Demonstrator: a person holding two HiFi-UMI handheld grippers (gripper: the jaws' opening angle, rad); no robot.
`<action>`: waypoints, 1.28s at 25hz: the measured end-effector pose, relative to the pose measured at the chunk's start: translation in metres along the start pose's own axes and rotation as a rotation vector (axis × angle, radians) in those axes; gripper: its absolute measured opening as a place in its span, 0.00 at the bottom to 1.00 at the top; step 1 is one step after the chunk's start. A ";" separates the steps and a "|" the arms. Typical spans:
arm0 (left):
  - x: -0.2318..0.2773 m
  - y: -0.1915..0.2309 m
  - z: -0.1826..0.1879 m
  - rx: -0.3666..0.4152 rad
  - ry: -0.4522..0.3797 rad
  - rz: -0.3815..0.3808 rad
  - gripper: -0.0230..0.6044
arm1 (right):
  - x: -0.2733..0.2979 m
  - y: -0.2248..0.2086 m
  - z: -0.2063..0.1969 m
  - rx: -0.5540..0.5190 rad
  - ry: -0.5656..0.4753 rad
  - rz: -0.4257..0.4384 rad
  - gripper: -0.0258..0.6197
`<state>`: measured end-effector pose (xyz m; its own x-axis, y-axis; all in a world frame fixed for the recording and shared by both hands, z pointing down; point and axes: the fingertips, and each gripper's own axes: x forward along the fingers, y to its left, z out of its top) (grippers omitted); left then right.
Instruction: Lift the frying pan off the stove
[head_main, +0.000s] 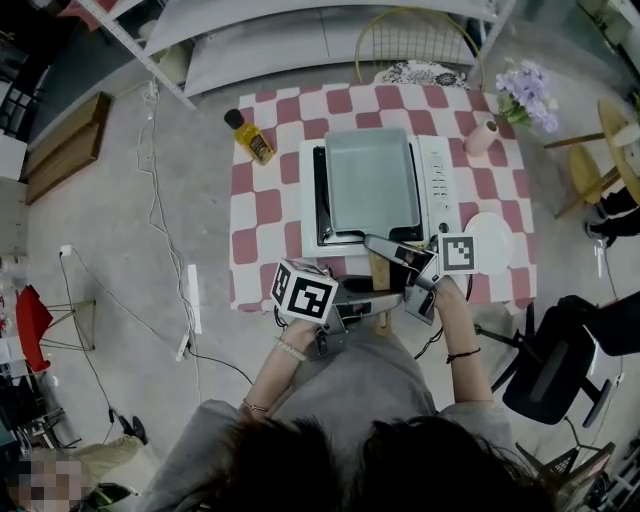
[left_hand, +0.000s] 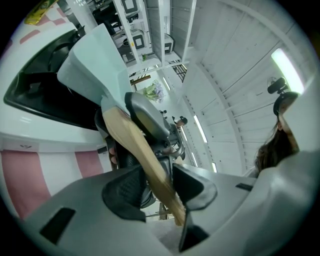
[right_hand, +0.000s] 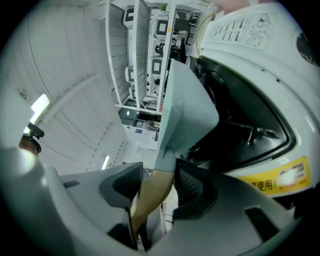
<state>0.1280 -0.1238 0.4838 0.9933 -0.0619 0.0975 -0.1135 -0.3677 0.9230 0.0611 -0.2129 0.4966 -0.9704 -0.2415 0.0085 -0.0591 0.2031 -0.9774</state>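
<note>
**Both grippers clamped on the pan handle, pan over the stove**

A pale blue-grey square frying pan (head_main: 368, 185) sat over the black cooking surface of a white tabletop stove (head_main: 437, 180). The stove stood on a table covered with a red-and-white checked cloth (head_main: 260, 215). No view showed whether the pan's base rested on the surface or was clear of it. Its light wooden handle (head_main: 378, 268) pointed over the stove's near edge toward the person.

The left gripper (head_main: 368, 292) came in from the person's left at the outer part of the handle. In the left gripper view the handle (left_hand: 145, 160) ran slantwise between the two dark pads of the left gripper (left_hand: 160, 187), and both pads pressed against the wood. Beyond it the pan (left_hand: 95, 65) rose above the stove (left_hand: 45, 135).

The right gripper (head_main: 392, 256) reached in from the right and took the handle nearer the pan. In the right gripper view the handle (right_hand: 150, 197) filled the gap of the right gripper (right_hand: 157, 190), its pads clenched on either side of it. The pan's corner (right_hand: 187, 110) stood just ahead, beside the stove (right_hand: 250, 30).

A yellow bottle with a black cap (head_main: 252, 138) lay near the far left corner of the cloth. A pink vase (head_main: 482, 135) of purple flowers (head_main: 528, 95) stood at the far right. A round white plate (head_main: 488, 240) lay just right of the stove.
</note>
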 end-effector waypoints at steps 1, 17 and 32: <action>0.001 0.000 0.000 0.005 -0.001 0.002 0.32 | 0.000 0.000 0.000 0.002 0.000 0.004 0.36; 0.002 -0.001 -0.003 0.048 -0.002 0.038 0.33 | -0.001 0.003 -0.001 -0.033 -0.033 0.041 0.35; -0.006 -0.015 0.001 0.130 -0.015 0.060 0.33 | 0.002 0.030 0.001 -0.070 -0.066 0.084 0.35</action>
<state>0.1232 -0.1188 0.4688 0.9844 -0.1007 0.1443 -0.1751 -0.4800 0.8596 0.0578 -0.2082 0.4671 -0.9551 -0.2828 -0.0889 0.0031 0.2904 -0.9569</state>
